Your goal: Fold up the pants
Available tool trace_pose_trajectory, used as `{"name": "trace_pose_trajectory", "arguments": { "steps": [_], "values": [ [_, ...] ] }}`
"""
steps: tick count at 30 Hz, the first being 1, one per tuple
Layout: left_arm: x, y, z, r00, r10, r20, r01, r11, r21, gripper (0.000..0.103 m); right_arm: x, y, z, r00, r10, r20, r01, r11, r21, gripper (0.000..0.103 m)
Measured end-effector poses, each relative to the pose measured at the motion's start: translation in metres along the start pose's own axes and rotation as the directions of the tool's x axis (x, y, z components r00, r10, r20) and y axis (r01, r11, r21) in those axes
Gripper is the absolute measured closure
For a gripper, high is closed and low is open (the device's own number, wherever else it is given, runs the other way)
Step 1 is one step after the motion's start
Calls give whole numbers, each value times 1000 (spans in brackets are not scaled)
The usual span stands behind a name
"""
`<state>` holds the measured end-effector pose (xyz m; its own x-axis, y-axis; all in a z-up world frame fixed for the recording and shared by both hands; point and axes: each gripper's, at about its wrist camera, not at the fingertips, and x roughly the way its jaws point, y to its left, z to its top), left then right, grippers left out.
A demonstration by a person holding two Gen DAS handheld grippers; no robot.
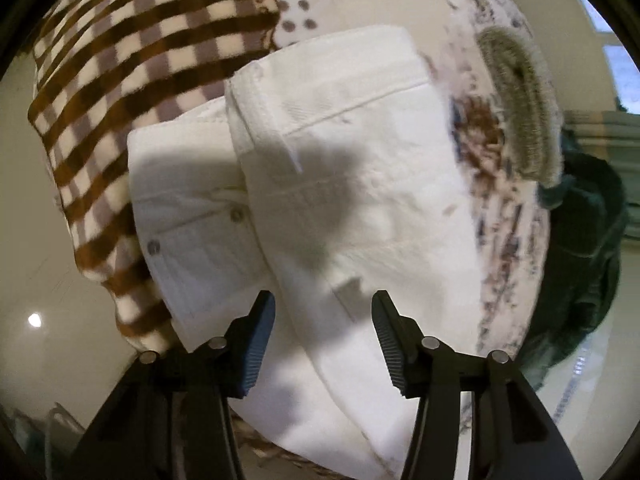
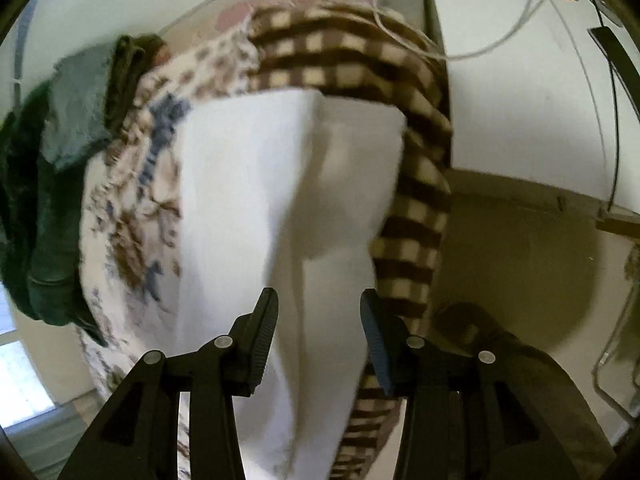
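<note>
White pants (image 1: 352, 184) lie folded on a patterned cloth. In the left wrist view a leg end is laid over the waist part, where a pocket with two metal rivets (image 1: 237, 213) shows. My left gripper (image 1: 324, 340) is open and empty, just above the near end of the pants. In the right wrist view the pants (image 2: 288, 184) run away from me as a long white strip. My right gripper (image 2: 318, 340) is open and empty over their near part, touching nothing that I can see.
A brown checked blanket (image 1: 132, 80) lies beside the pants and also shows in the right wrist view (image 2: 416, 216). A floral cloth (image 2: 128, 216) lies under them. Dark green clothes (image 1: 580, 248) are piled at one side. A furry grey item (image 1: 520, 104) lies nearby. Cables (image 2: 500, 40) run at the back.
</note>
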<state>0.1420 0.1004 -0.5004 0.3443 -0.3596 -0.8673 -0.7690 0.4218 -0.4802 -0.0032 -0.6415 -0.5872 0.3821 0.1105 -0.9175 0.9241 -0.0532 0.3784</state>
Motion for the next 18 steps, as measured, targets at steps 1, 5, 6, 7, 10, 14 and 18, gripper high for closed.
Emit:
{"name": "trace_pose_trajectory", "arguments": {
  "steps": [1,5,6,7,10,14,18],
  "values": [
    [-3,-1,-1,1000,-5,5,5,1000,0,48,0,3,2,1000,25,4,-25,1000,-6,56],
    [-9,-1,-3,999,8,37,-8,1000,3,41,4,19,3,1000,6,30,-6,999,-32,56],
    [-10,1,-4,999,4,44,-4,1000,5,41,7,21,3,1000,-9,24,10,999,-43,56],
    [-8,1,-4,999,6,51,-6,1000,8,41,12,24,3,1000,0,5,1,999,-52,56],
    [4,-2,1,995,32,91,-33,999,14,41,44,29,3,996,-44,-75,38,996,-80,56],
    [23,4,16,989,81,122,-79,997,-27,42,66,37,-2,994,-87,-62,81,992,-99,60],
    [16,-8,17,975,90,203,-97,995,25,90,59,57,-8,994,-107,-1,105,978,-183,98]
  ]
}}
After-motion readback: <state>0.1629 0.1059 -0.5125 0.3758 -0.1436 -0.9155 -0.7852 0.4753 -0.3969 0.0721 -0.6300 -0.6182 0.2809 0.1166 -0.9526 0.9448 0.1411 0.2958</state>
